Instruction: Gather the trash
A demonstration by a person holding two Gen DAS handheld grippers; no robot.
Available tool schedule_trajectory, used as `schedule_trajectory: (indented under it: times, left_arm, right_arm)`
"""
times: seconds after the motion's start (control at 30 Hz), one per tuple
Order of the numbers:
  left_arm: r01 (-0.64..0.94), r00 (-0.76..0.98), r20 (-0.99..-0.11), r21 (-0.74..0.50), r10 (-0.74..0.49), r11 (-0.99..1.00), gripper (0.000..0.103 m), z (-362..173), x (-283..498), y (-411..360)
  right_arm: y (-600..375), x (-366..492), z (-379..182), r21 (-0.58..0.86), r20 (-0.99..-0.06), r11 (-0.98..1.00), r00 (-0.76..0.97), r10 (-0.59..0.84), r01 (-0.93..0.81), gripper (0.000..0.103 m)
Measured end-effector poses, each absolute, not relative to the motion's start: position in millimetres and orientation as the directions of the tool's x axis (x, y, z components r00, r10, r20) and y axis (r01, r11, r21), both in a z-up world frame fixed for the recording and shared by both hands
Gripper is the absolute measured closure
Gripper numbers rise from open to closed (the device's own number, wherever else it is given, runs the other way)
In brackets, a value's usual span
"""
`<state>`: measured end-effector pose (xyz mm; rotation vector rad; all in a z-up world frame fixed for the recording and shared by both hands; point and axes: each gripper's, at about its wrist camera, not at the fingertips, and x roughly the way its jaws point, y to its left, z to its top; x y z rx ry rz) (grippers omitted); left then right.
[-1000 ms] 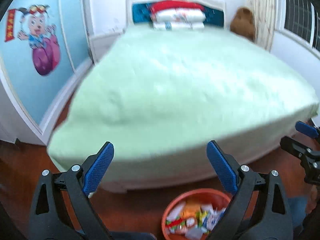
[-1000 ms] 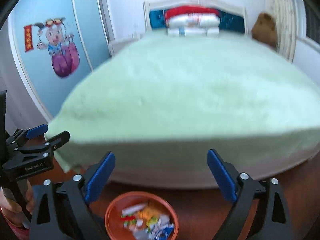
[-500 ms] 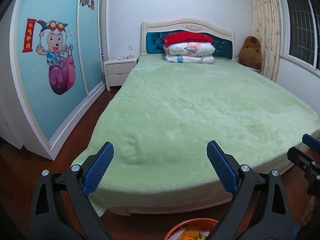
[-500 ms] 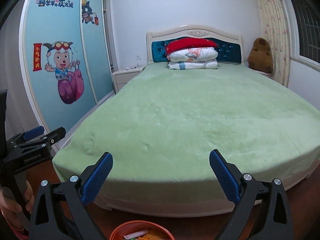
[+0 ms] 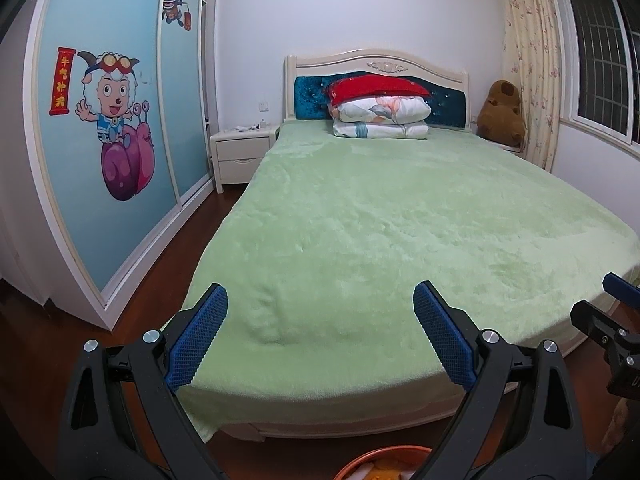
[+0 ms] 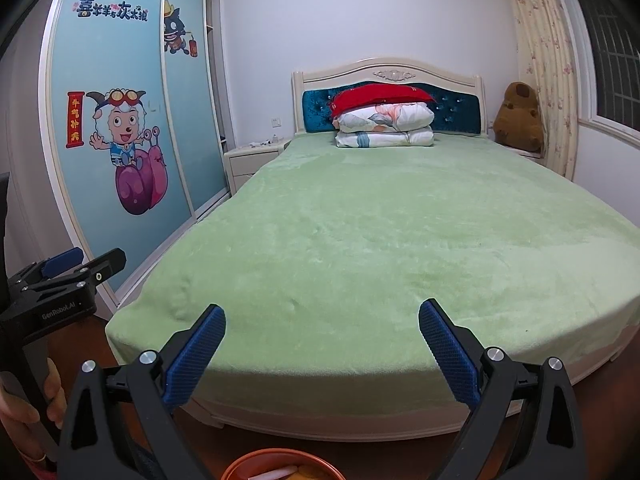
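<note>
Both wrist views face a wide bed covered with a pale green plush blanket (image 5: 400, 220), its long axis running away from the cameras toward a cream headboard with a dark blue tufted panel (image 5: 380, 80). A folded white floral quilt with a red pillow on top (image 5: 380, 110) lies against the headboard.

The left gripper (image 5: 320, 320) is spread wide, its blue textured fingers (image 5: 198, 334) well apart with nothing between them; both point forward toward the foot of the bed. The right gripper (image 6: 322, 338) is likewise spread wide and holds nothing, its blue pads (image 6: 450, 354) aimed the same way. In the right wrist view the left gripper appears at the left edge, and a bare hand (image 6: 24, 408) wraps its handle.

The round orange plastic bin (image 6: 282, 466) stands on the dark red-brown wooden floor (image 5: 36, 340) just before the foot of the bed, below and between the fingers in both views. Only its upper rim shows; pale and yellow scraps of trash (image 6: 280, 473) lie inside. Its opening faces upward.

A white bedside cabinet (image 5: 240, 156) stands left of the headboard. A light blue sliding wardrobe door with a cartoon goat on a purple snail (image 5: 116, 128) lines the left wall. A brown plush bear (image 5: 502, 114) sits right of the bed beside a cream floral curtain (image 5: 528, 60)
</note>
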<state>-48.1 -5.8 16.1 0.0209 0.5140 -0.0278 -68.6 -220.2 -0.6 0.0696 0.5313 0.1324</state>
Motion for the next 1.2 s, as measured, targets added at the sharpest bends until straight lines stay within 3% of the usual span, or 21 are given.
schedule_trajectory:
  times: [1.2]
  left_arm:
    - [0.037, 0.878, -0.478, 0.013, -0.027, 0.999, 0.011, 28, -42, -7]
  right_arm:
    - [-220, -65, -5, 0.089, -0.514, 0.990, 0.845, 0.143, -0.114, 0.007]
